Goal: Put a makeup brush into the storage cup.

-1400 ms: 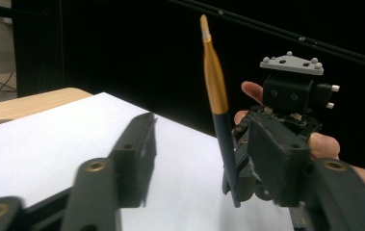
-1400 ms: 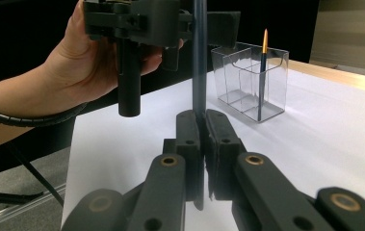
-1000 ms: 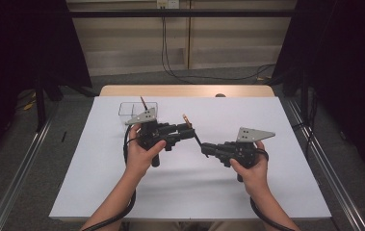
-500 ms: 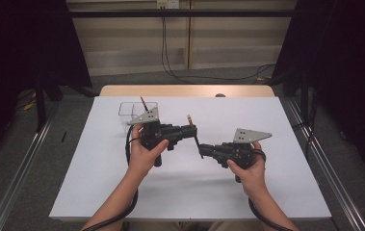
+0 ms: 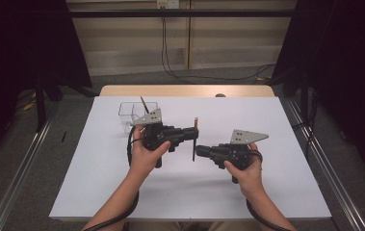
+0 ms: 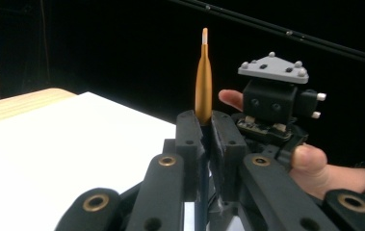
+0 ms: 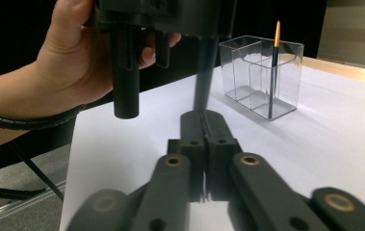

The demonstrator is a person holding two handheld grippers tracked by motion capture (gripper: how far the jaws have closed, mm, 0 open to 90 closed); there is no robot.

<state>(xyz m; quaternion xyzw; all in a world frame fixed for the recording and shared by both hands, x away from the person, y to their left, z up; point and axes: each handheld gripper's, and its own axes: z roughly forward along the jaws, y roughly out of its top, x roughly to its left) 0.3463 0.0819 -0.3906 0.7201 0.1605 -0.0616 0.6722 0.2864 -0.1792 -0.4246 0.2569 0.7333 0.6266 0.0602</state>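
A thin brush (image 5: 194, 139) with a dark shaft and an orange, white-tipped end (image 6: 203, 86) stands nearly upright above the white table (image 5: 267, 125). My left gripper (image 5: 194, 133) (image 6: 206, 120) comes from the left and is shut on its upper part. My right gripper (image 5: 199, 152) (image 7: 204, 118) comes from the right and holds the dark lower shaft (image 7: 203, 82). Its jaws have just eased slightly but still look closed on the shaft. A clear plastic holder (image 5: 131, 114) (image 7: 262, 72) stands behind the left hand with a second brush (image 7: 273, 67) upright in it.
The table's wooden back edge (image 5: 185, 90) lies beyond the white sheet. Metal rails (image 5: 324, 163) run along both sides on the floor. The person's hands (image 5: 144, 159) meet over the table's middle.
The brush has swung from a tilt to nearly upright. The left jaws have closed onto its upper part. The right hand has shifted slightly towards the left one.
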